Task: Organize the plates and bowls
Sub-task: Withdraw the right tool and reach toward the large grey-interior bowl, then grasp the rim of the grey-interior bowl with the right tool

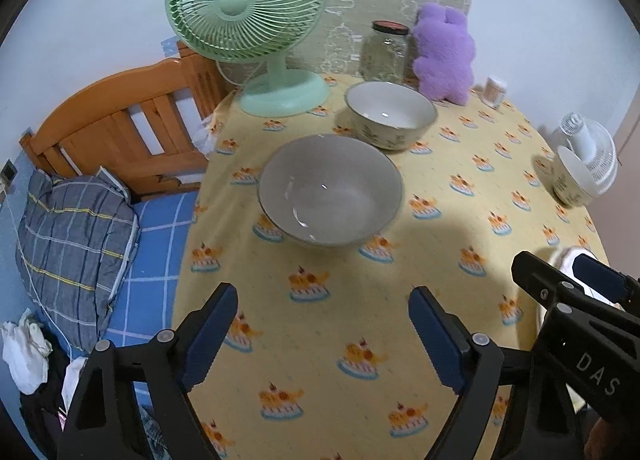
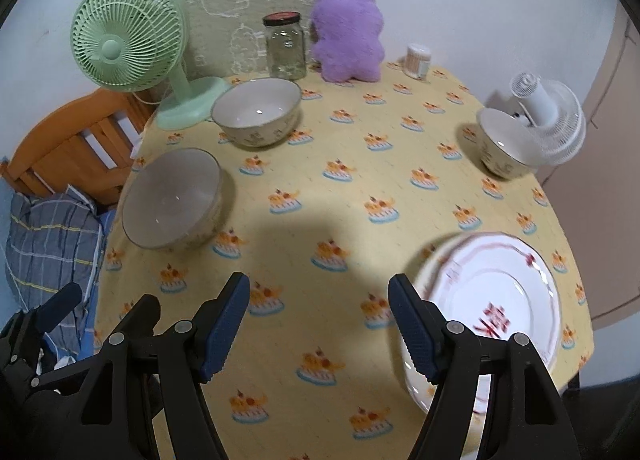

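Note:
A large grey bowl (image 1: pixel 330 189) (image 2: pixel 172 203) sits near the table's left edge. A patterned cream bowl (image 1: pixel 390 113) (image 2: pixel 256 111) stands behind it by the green fan. A third, smaller patterned bowl (image 1: pixel 572 179) (image 2: pixel 506 147) stands at the right by the white fan. A white plate with red markings (image 2: pixel 492 296) lies at the front right, partly under my right gripper's right finger. My left gripper (image 1: pixel 324 334) is open and empty, short of the grey bowl. My right gripper (image 2: pixel 320 324) is open and empty above the cloth.
A green desk fan (image 1: pixel 248 19) (image 2: pixel 128 35), a glass jar (image 1: pixel 386 51) (image 2: pixel 286 45), a purple plush toy (image 1: pixel 444 51) (image 2: pixel 346 31), a small container (image 2: pixel 418 59) and a white fan (image 2: pixel 548 119) stand along the back and right. A bed (image 1: pixel 100 187) lies left of the table.

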### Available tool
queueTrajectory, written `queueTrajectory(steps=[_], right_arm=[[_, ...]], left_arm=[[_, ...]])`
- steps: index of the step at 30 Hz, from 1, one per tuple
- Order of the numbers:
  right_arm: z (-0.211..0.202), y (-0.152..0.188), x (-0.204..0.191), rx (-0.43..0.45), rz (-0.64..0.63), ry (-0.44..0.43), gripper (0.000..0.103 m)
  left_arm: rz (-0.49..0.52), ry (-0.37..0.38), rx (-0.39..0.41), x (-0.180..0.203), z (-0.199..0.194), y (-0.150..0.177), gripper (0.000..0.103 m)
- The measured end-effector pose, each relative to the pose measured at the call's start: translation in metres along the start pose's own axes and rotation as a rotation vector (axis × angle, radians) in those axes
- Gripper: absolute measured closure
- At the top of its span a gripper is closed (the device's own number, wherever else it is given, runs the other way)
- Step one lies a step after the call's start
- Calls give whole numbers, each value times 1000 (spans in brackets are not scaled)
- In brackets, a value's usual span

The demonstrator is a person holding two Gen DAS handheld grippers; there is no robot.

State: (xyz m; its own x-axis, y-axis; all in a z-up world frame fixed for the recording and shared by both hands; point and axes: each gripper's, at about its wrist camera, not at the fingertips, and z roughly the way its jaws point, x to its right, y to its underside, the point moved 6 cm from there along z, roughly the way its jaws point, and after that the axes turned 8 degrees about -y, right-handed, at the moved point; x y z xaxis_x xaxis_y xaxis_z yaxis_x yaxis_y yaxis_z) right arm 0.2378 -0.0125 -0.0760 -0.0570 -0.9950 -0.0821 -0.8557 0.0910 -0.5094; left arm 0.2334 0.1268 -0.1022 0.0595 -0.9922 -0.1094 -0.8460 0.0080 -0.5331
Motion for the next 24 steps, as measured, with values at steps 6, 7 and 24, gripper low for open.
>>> queueTrajectory(steps=[6, 7, 24], right_arm=[[25, -25, -21, 12, -19, -39, 28], [29, -29, -25, 15, -22, -42, 28], [102, -81, -60, 10, -65, -104, 33]], left_arm=[[-20, -33, 5, -12, 23, -24, 19], [-21, -36, 7, -13, 26, -27, 20], [-36, -71, 5, -24, 94, -71, 44]])
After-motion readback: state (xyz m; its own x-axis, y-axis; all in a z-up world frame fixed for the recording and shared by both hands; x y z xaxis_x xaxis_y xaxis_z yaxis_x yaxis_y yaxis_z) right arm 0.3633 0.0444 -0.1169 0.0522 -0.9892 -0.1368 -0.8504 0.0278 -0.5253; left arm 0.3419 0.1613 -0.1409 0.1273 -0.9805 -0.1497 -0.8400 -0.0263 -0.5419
